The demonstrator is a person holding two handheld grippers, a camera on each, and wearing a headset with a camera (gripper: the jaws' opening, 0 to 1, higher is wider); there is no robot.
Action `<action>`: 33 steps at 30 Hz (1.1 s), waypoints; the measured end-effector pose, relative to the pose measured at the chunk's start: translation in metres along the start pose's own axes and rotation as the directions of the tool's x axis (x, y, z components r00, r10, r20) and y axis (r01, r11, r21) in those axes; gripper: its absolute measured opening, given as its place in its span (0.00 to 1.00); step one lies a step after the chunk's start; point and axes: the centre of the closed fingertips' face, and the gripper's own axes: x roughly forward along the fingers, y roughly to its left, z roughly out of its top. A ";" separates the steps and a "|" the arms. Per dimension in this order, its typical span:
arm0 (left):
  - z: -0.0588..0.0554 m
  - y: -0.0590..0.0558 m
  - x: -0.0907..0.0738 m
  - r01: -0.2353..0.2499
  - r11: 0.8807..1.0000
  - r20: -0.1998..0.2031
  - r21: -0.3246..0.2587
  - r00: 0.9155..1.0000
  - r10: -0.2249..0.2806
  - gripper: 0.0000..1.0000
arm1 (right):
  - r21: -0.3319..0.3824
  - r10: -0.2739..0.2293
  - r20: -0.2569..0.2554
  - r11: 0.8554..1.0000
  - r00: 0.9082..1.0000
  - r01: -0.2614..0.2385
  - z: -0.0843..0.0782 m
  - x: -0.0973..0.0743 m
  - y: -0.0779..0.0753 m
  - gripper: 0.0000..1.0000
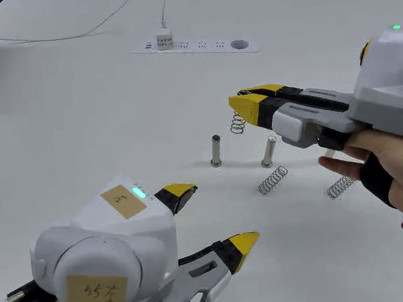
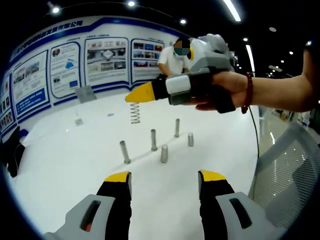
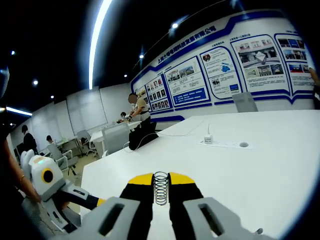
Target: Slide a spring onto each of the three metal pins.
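My right gripper (image 1: 238,100) hovers above the table, shut on a small steel spring (image 1: 237,124) that hangs from its yellow tips. In the right gripper view the spring (image 3: 160,187) stands upright between the jaws. Three upright metal pins (image 2: 124,151) (image 2: 154,139) (image 2: 177,127) stand in a row, all bare. The head view has two of them (image 1: 216,151) (image 1: 268,151) just below and right of the held spring. Two loose springs (image 1: 272,179) (image 1: 339,186) lie near the pins. My left gripper (image 1: 214,217) is open at the near side, with nothing between its fingers.
A white power strip (image 1: 192,46) with a plugged charger and a cable lies at the far side of the white table (image 1: 79,119). A hand (image 1: 379,167) holds the right gripper. People and desks stand in the room behind.
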 end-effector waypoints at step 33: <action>-0.003 0.006 0.001 -0.027 0.999 -0.013 -0.024 1.000 0.026 0.60 | 0.053 -0.070 -0.067 0.996 0.995 0.074 -0.036 0.042 -0.027 0.11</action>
